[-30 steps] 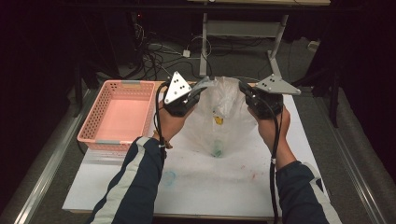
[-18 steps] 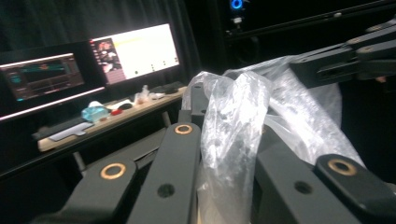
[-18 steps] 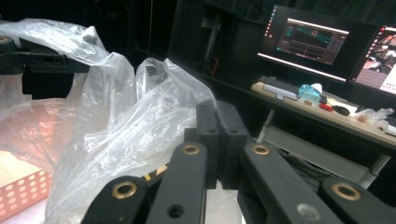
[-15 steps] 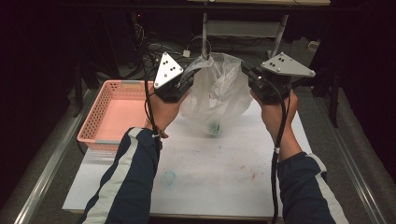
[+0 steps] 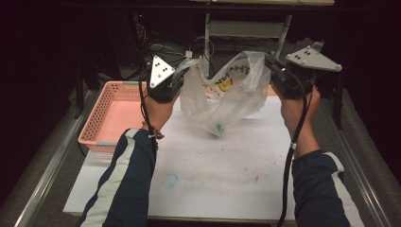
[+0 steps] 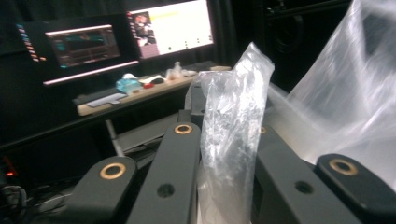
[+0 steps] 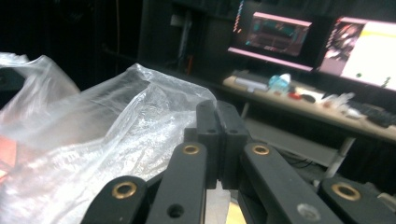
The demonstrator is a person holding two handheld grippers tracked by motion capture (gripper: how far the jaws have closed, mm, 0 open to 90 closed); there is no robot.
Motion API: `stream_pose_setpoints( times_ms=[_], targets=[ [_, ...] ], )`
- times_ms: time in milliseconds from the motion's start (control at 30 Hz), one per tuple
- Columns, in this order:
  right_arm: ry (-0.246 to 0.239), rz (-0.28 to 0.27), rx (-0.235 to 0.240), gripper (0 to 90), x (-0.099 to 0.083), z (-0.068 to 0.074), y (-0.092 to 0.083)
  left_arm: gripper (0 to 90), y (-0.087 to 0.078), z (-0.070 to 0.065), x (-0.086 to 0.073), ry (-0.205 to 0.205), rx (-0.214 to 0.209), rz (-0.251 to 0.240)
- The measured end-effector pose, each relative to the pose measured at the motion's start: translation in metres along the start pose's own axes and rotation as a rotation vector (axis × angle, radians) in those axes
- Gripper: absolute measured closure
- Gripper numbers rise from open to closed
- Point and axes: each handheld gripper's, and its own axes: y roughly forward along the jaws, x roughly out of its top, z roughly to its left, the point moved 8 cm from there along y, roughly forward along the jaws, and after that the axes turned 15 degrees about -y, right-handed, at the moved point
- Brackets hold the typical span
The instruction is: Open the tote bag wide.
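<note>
Clear crinkled plastic bag (image 5: 227,97): one, hung in the air above white stained table sheet (image 5: 213,165), stretched between two grippers, bottom sagging toward 6 o'clock. Yellow print and dark lettering on front; small green item inside near lowest point. Left gripper (image 5: 182,73) at 9 o'clock of bag, jaws clamped tight on bunched handle strip, plastic poking up between pads in left gripper view (image 6: 233,140). Right gripper (image 5: 272,64) at 3 o'clock of bag, jaws pressed together on the other edge, film spilling off at 9 o'clock in right gripper view (image 7: 116,135). One pink plastic mesh basket (image 5: 116,116) at 9 o'clock on table. Two monitors (image 6: 130,37) far behind, lit. Two dark striped sleeves (image 5: 125,184).
</note>
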Motion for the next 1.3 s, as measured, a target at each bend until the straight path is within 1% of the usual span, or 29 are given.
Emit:
stream_pose_setpoints(
  times_ms=[100, 200, 333, 400, 433, 533, 600, 667, 767, 800, 900, 967, 1000, 1067, 1133, 1200, 1233, 1300],
  targets=[
    [-0.003, -0.002, -0.028, 90.0, 0.004, -0.009, -0.005, 87.4, -0.002, 0.004, 0.001, -0.008, 0.011, -0.003],
    [0.007, 0.008, -0.033, 90.0, 0.000, -0.009, -0.004, 87.3, -0.001, 0.004, -0.004, -0.009, -0.001, 0.015],
    [-0.012, 0.046, -0.013, 90.0, -0.014, 0.000, 0.007, 87.1, 0.005, 0.001, -0.015, 0.017, -0.006, 0.051],
    [-0.010, 0.061, -0.004, 90.0, -0.022, 0.005, 0.013, 86.3, 0.009, 0.001, -0.021, 0.024, -0.001, 0.066],
    [-0.010, 0.070, -0.002, 90.0, -0.026, 0.006, 0.016, 83.1, 0.010, 0.001, -0.024, 0.023, 0.001, 0.072],
    [-0.008, 0.098, 0.005, 90.0, -0.040, 0.010, 0.023, 78.7, 0.015, 0.002, -0.032, 0.019, 0.010, 0.097],
    [-0.003, 0.117, 0.009, 90.0, -0.049, 0.011, 0.027, 78.7, 0.016, 0.002, -0.036, 0.028, 0.010, 0.109],
    [0.003, 0.129, 0.016, 90.0, -0.056, 0.013, 0.031, 75.6, 0.017, 0.002, -0.039, 0.033, 0.014, 0.118],
    [0.014, 0.142, 0.020, 90.0, -0.064, 0.013, 0.034, 72.7, 0.018, 0.003, -0.042, 0.021, 0.017, 0.122],
    [0.019, 0.144, 0.024, 90.0, -0.066, 0.014, 0.035, 69.3, 0.018, 0.003, -0.043, 0.020, 0.020, 0.127],
    [0.010, 0.156, 0.016, 90.0, -0.071, 0.015, 0.038, 59.8, 0.018, 0.004, -0.044, 0.007, 0.029, 0.126],
    [0.012, 0.166, 0.010, 90.0, -0.074, 0.015, 0.039, 50.4, 0.017, 0.006, -0.043, -0.007, 0.052, 0.114],
    [0.015, 0.167, 0.006, 89.9, -0.076, 0.014, 0.039, 45.1, 0.017, 0.008, -0.042, -0.003, 0.066, 0.101],
    [0.020, 0.170, -0.003, 86.2, -0.079, 0.012, 0.038, 43.9, 0.015, 0.009, -0.040, -0.013, 0.071, 0.092],
    [0.023, 0.175, -0.004, 81.8, -0.081, 0.010, 0.037, 37.9, 0.014, 0.010, -0.039, -0.016, 0.083, 0.091],
    [0.027, 0.170, -0.013, 70.2, -0.083, 0.007, 0.034, 35.1, 0.012, 0.010, -0.040, -0.014, 0.080, 0.095],
    [0.032, 0.166, -0.005, 64.7, -0.083, 0.007, 0.033, 33.4, 0.012, 0.010, -0.040, -0.007, 0.085, 0.096],
    [0.019, 0.165, -0.037, 55.7, -0.083, 0.005, 0.030, 32.3, 0.011, 0.009, -0.041, -0.009, 0.081, 0.098]
  ],
)
